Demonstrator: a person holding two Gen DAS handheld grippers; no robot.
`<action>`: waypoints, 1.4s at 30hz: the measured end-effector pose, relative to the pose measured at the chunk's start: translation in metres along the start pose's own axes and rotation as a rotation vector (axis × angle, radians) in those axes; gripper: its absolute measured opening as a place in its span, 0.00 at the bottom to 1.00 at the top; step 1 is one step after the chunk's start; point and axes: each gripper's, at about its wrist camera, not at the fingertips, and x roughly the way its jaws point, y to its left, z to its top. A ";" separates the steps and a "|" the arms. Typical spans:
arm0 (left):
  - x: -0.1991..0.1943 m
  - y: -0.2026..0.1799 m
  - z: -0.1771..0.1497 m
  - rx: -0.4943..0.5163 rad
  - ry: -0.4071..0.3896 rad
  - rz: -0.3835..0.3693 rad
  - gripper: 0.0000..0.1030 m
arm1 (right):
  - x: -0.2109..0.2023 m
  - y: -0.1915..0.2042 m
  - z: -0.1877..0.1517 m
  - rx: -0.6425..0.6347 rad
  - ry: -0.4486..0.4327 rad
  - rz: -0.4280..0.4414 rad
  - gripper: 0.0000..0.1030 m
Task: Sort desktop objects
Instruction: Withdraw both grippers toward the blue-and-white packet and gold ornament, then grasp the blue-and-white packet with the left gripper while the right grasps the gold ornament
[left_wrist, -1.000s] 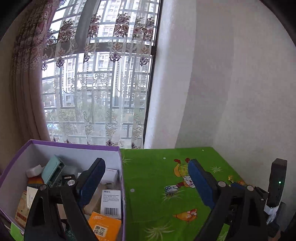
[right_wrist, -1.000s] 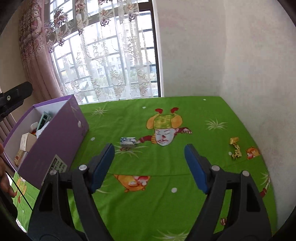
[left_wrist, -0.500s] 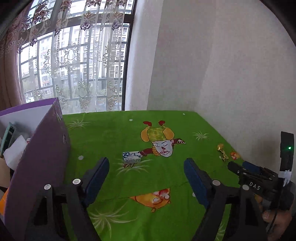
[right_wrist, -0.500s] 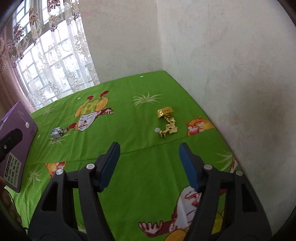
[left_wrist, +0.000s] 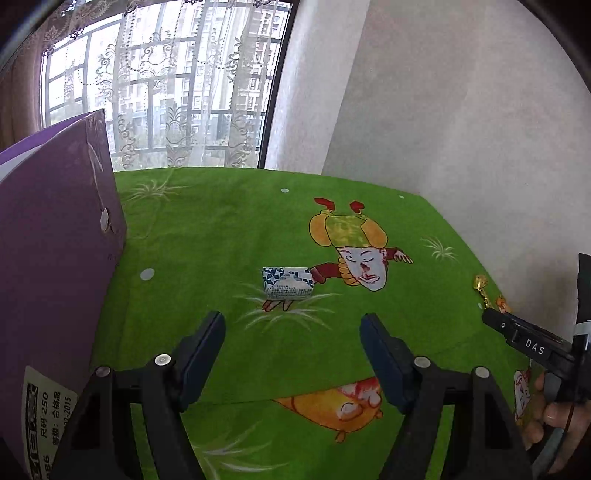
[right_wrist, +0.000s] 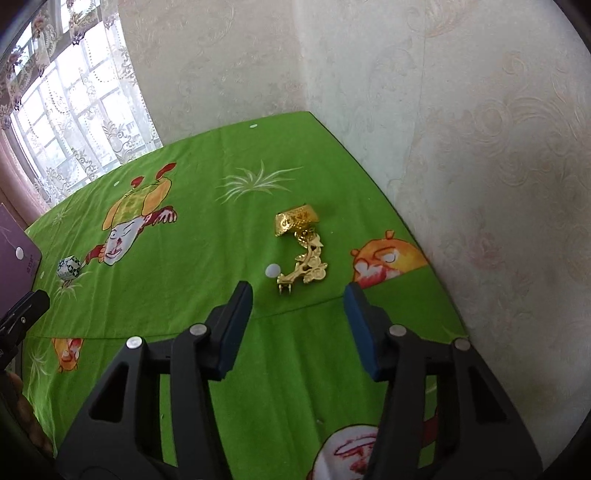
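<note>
The left tool (left_wrist: 291, 350) is closing, nothing between its jaws, aimed at the packet (left_wrist: 288, 283) lying right of the box (left_wrist: 55, 258) on the bench (left_wrist: 221, 229). The right tool (right_wrist: 297, 321), also closing and empty, lines up on the gold trinket (right_wrist: 301, 251) farther right of the box, likely for a simultaneous pickup.

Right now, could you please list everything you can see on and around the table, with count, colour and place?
purple box: one, purple with a white label, left edge of the table.
wrapped packet: one, white with blue pattern, mid-table, ahead of the left gripper.
gold ornament: one, gold, lying near the wall, just ahead of the right gripper.
tablecloth: one, green with cartoon prints, covering the table.
window: one, lace-curtained, behind the table.
wall: pale, patterned, along the table's right side.
left gripper: black with blue pads, jaws closing, nothing between them.
right gripper: same colours, jaws closing, nothing between them.
</note>
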 end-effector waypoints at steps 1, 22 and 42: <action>0.004 0.001 0.002 -0.012 0.009 0.001 0.72 | 0.001 0.000 0.000 -0.001 0.000 -0.006 0.54; 0.038 -0.007 0.023 0.008 0.073 0.091 0.36 | 0.007 0.005 0.007 -0.031 0.006 -0.104 0.34; 0.038 -0.006 0.022 -0.003 0.067 0.033 0.35 | -0.004 0.010 0.003 -0.057 -0.048 -0.133 0.12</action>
